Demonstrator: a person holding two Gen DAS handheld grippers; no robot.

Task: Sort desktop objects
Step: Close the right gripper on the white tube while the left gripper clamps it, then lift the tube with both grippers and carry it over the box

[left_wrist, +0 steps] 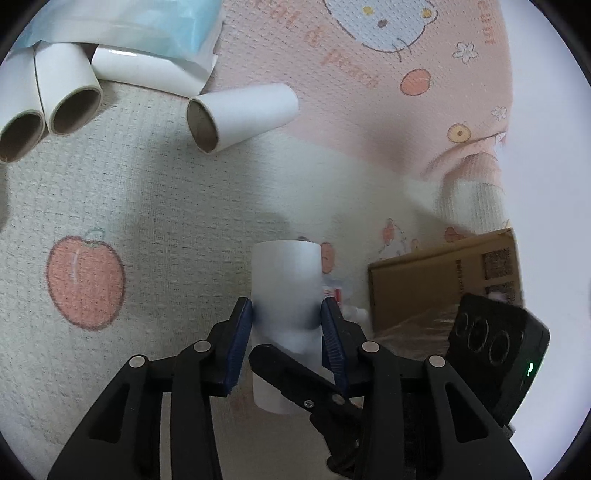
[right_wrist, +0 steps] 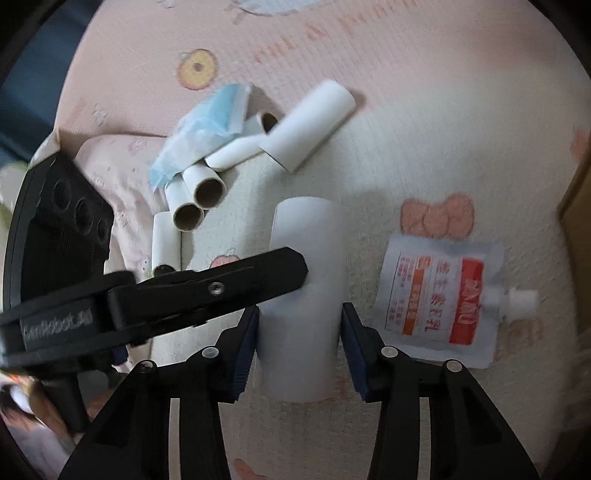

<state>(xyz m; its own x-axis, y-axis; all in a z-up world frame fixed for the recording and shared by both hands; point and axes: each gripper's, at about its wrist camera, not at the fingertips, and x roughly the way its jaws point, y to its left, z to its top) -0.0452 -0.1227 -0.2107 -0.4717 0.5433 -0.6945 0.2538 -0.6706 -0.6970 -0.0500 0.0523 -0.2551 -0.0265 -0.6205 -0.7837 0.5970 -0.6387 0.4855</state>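
Left wrist view: the left gripper (left_wrist: 286, 314) stands partly closed, both blue pads (left_wrist: 242, 325) pressed against the sides of a white paper tube (left_wrist: 284, 291), which points away from the camera above the patterned mat (left_wrist: 147, 206). A finger of the right gripper (left_wrist: 295, 373) crosses in front of the tube's near end; its body shows at lower right. Three more tubes (left_wrist: 240, 114) lie on the mat at upper left, two side by side at the edge, one apart. A blue face mask in its wrapper (left_wrist: 140, 26) rests partly over them. A cardboard box (left_wrist: 443, 280) stands at right.

Right wrist view: the right gripper (right_wrist: 299, 332) straddles the same white paper tube (right_wrist: 306, 295). Its left pad (right_wrist: 247, 339) touches the tube; the right pad stands just beside it, with a narrow gap visible, so no grip is confirmed. The left gripper (right_wrist: 280, 273) comes in from the left, one finger lying against the tube's side. A pile of tubes (right_wrist: 199, 199) and the face mask (right_wrist: 207, 133) lie beyond on the mat (right_wrist: 424, 147). A spouted pouch (right_wrist: 443, 295) with red and orange print lies flat just right of the gripper.
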